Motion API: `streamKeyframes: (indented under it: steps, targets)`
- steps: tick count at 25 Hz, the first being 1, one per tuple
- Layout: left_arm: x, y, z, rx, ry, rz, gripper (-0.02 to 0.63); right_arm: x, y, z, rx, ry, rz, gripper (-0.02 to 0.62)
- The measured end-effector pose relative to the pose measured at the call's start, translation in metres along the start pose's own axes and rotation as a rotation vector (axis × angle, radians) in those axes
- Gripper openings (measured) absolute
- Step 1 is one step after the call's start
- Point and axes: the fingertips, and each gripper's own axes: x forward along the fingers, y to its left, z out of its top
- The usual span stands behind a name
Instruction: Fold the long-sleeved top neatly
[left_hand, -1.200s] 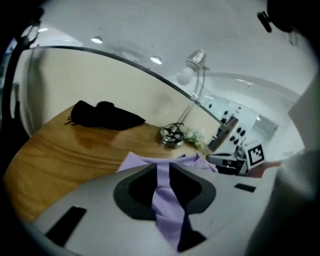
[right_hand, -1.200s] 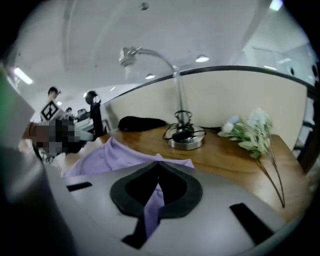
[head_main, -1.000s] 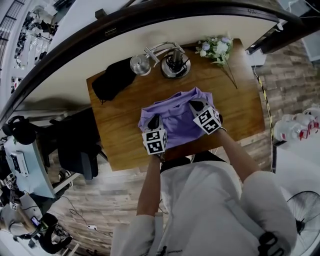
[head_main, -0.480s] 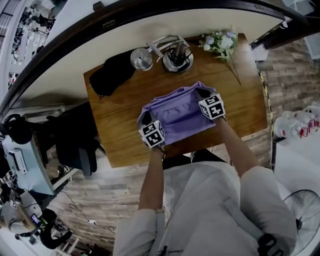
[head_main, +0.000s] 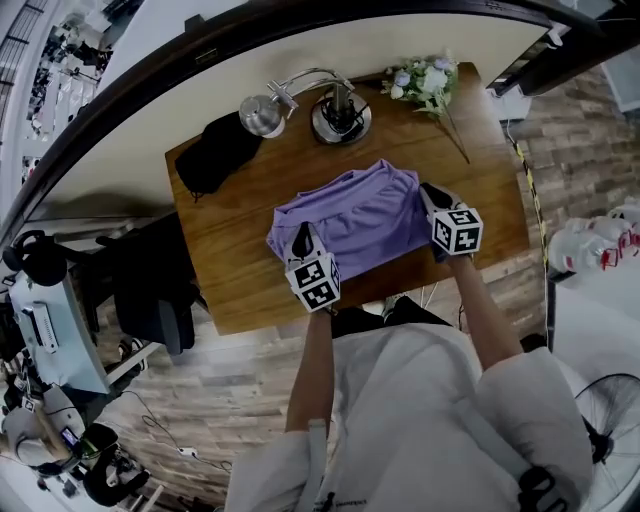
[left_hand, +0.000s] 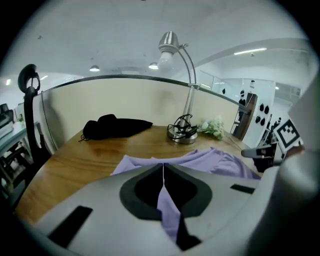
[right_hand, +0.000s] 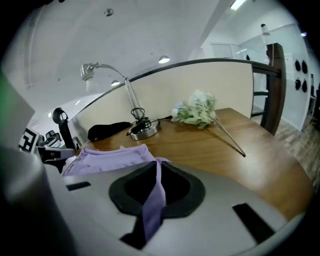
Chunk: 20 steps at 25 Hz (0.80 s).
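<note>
The lilac long-sleeved top (head_main: 350, 218) lies in the middle of the counter (head_main: 230, 270), already gathered into a rumpled, rough rectangle with no sleeve spread loose.

The left claw (head_main: 302, 238) sits at the top's 8 o'clock corner, and its own view shows its jaws closed tight on a thin ridge of lilac cloth. The right claw (head_main: 432, 195) is at the 3 o'clock edge. A strip of the same cloth runs between its jaws and looks pinched at the tips, though those jaws have just been easing open.

My reading is that this is a mid-fold step: both side edges are gripped to pull the bundle taut and square before the next fold. That move will need both grips secure, so the right claw's hold should be checked first. Then both claws should lift evenly and carry one edge across, so the layers land flush rather than bunched.

Both forearms reach in from 6 o'clock, the right one angled out toward 3 o'clock, with each claw tipped down at the counter.

Beyond the top, a desk lamp (head_main: 335, 118) stands at 12 o'clock, a flower sprig (head_main: 425, 80) at 1 o'clock and a dark bundle (head_main: 215, 150) at 10 o'clock.
</note>
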Motion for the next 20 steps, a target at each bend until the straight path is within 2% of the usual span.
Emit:
streamKeyframes:
  steps: [3, 7, 11, 16, 20]
  targets:
    - [-0.003, -0.031, -0.006, -0.057, 0.005, -0.039, 0.025, -0.017, -0.011, -0.018, 0.077, 0.006, -0.004, 0.050]
    - [0.002, -0.055, -0.019, -0.080, 0.041, -0.060, 0.025, -0.024, -0.008, -0.028, 0.111, 0.019, 0.022, 0.078]
    - [0.010, -0.069, -0.029, -0.112, 0.073, -0.070, 0.025, -0.018, 0.002, -0.030, 0.114, 0.038, 0.051, 0.110]
    - [0.014, -0.081, -0.030, -0.202, 0.075, -0.083, 0.025, -0.006, 0.001, -0.022, 0.088, 0.015, 0.055, 0.121]
    - [0.025, -0.085, -0.036, -0.199, 0.087, -0.078, 0.025, 0.007, 0.004, -0.021, 0.078, 0.064, 0.107, 0.176]
